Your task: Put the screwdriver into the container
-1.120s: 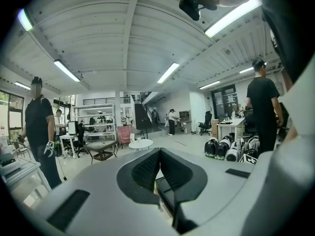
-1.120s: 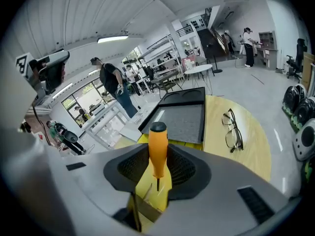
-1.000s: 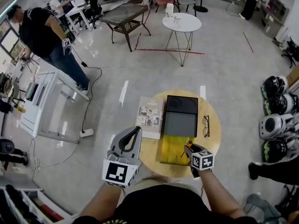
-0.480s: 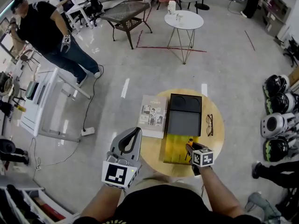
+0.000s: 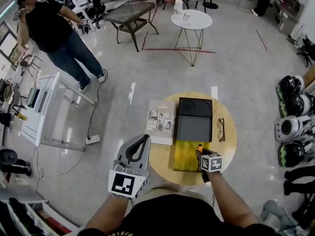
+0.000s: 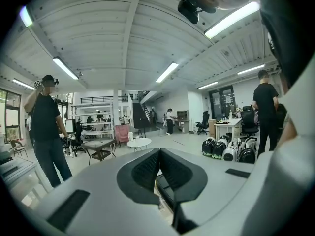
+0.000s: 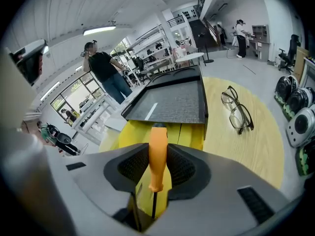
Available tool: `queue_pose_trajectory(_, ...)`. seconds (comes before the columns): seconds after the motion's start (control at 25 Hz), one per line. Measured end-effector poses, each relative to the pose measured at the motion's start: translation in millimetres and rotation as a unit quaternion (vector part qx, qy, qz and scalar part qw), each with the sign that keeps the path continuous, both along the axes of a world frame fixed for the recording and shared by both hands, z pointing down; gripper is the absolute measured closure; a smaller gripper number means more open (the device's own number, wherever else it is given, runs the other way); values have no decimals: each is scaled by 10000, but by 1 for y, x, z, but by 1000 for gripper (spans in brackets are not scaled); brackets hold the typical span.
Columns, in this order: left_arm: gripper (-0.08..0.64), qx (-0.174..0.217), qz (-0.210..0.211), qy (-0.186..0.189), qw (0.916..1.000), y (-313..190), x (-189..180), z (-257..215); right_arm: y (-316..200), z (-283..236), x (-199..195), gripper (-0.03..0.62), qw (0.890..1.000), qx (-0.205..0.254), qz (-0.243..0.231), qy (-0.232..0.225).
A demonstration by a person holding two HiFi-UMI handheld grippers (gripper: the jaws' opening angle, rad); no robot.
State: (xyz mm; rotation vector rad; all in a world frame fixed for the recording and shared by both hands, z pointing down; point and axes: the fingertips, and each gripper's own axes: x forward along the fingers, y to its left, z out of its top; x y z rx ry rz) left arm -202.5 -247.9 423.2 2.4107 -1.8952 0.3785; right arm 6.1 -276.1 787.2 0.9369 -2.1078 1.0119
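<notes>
**A:** Head view first. What does the right tool (image 5: 201, 155) have?

**B:** It pinches the orange-handled screwdriver (image 5: 200, 147) over the right part of the yellow container (image 5: 183, 157), which sits on the round tabletop (image 5: 227, 149). A black tray (image 5: 193, 124) lies just ahead of the tool, and a pair of glasses (image 5: 220, 130) lies ahead to its right.

**A:** Any change from a second ago?

**B:** Little. The hold is the same, and the tool has shifted only slightly over the container. The left tool (image 5: 142, 139) has stayed off the tabletop's edge, with a magazine (image 5: 159, 122) ahead of it. Far ahead to its left, the person (image 5: 51, 31) in black was mid-stride half a second ago. That person now stands with a hand raised to the head.

**A:** And the left gripper view?

**B:** Its jaws are pressed together with nothing between them. A row of helmets (image 6: 229, 149) stands on the floor beyond the tips, to the right.

**A:** The right gripper view?

**B:** The jaws clamp the orange handle from both sides. The butt of the handle points ahead and the dark shaft runs back toward the camera. The container lies just below and ahead of the tips, with the black tray beyond it and the glasses ahead to the right. I cannot tell whether the shaft's tip touches the container.
</notes>
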Motion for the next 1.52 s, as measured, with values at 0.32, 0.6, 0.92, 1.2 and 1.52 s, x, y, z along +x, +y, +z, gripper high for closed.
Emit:
queue_pose_trajectory(0.32, 543, -43, 29, 38, 10000, -3, 3, -1, -2, 8, -5, 466, 9992, 62, -212, 345)
queue_pose_trajectory(0.6, 543, 38, 146, 24, 9999, -6, 8, -7, 1, -2, -2, 465, 9992, 327, -163, 147)
queue_pose_trajectory(0.92, 543, 71, 348, 0, 9994, -5, 22, -7, 8, -16, 13, 462, 9983, 567, -128, 25)
queue_pose_trajectory(1.2, 543, 186, 299, 99, 9993, 0, 39, -18, 15, -56, 25, 470, 9941, 1062, -159, -167)
queue_pose_trajectory(1.52, 545, 356, 124, 488, 9981, 18, 48, -26, 27, -121, 36, 578, 9776, 2059, -327, -288)
